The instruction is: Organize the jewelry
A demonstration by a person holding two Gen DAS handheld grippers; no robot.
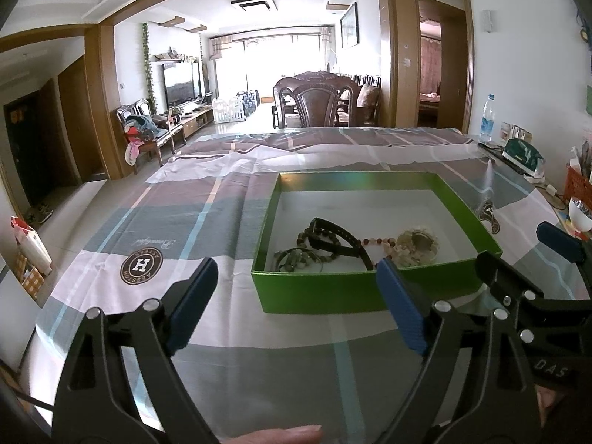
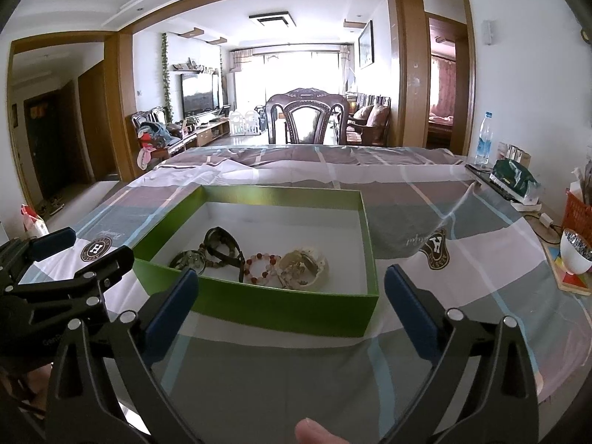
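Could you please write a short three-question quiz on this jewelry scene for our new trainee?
1. True or false: the green box has its lid on.
2. Which lies between the black watch and the pale bead bundle? A) red-and-white bead bracelet B) ring C) comb
3. What does the left gripper hold?

Key: 1. False, it is open-topped. 2. A. 3. Nothing; its jaws are open, as are the right gripper's.
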